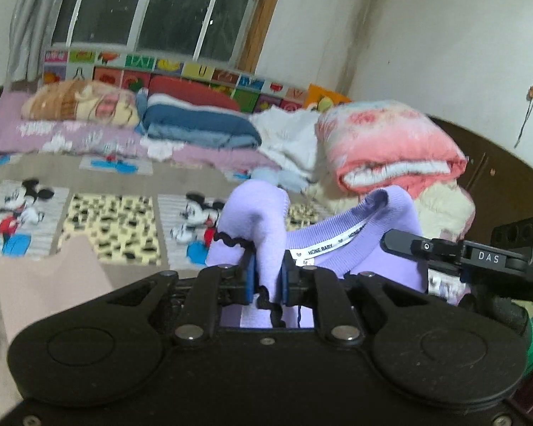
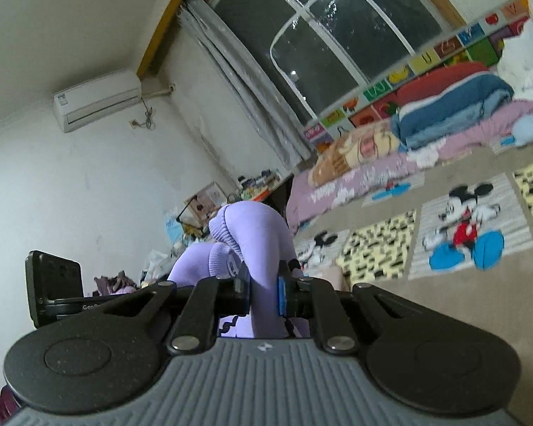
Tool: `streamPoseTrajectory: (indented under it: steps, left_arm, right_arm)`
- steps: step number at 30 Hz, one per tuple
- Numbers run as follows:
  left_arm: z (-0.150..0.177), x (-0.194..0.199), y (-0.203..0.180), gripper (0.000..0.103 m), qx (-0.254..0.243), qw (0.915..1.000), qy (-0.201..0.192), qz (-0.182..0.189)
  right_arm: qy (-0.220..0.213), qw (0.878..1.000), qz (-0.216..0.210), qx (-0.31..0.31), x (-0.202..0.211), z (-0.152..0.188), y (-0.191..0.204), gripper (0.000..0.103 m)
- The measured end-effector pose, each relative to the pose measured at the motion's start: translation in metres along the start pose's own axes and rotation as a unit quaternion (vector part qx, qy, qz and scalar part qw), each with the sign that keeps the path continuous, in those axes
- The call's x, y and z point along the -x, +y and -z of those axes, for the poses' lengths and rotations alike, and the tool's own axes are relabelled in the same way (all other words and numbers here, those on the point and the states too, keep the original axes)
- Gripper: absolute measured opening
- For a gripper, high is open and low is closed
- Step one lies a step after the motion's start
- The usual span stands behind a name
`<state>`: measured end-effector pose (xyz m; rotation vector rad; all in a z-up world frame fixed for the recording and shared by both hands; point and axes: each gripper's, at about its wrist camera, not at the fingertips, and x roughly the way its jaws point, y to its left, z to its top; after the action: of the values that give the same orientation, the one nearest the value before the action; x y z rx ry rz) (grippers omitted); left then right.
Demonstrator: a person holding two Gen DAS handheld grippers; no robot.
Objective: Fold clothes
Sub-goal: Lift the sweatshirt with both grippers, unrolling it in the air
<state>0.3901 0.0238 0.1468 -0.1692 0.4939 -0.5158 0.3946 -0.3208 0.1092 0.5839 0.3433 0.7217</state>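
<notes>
A lilac child's garment with a ribbed neckband, a white neck label and black wavy trim is held up above the bed. My left gripper is shut on a bunched fold of it near the neckline. My right gripper is shut on another bunched part of the same garment, seen close up with the ribbed band folded over. The right gripper's body shows at the right of the left wrist view. The rest of the garment hangs below, hidden by the gripper bodies.
The bed has a Mickey Mouse cover. Folded bedding lies at its far side: a pink quilt, a blue blanket, white cloth. A window is behind. An air conditioner hangs on the wall.
</notes>
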Motion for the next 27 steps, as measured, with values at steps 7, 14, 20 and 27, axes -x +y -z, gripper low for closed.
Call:
streamPoseTrajectory:
  steps: [7,14,20,27]
  left_arm:
    - [-0.048,-0.032,-0.003,0.01,-0.022,0.998,-0.057,-0.016]
    - [-0.065,-0.058,-0.002,0.01,-0.03,0.9937,-0.105,-0.023]
    - [-0.004,-0.055,0.004,0.01,-0.038,0.9961,-0.08,-0.009]
    - [0.116,-0.015,-0.003,0.01,-0.031,0.9987,-0.04,0.012]
  right_arm:
    - [-0.045,0.999,0.021,0.008,-0.01,-0.063,-0.013,0.016]
    - [-0.096,0.994,0.045,0.032,-0.023,-0.111,-0.035,0.016]
    - [-0.08,0.993,0.057,0.066,-0.026,-0.08,-0.052,0.016]
    - [-0.026,0.996,0.059,0.057,0.017,0.036,-0.057,0.016]
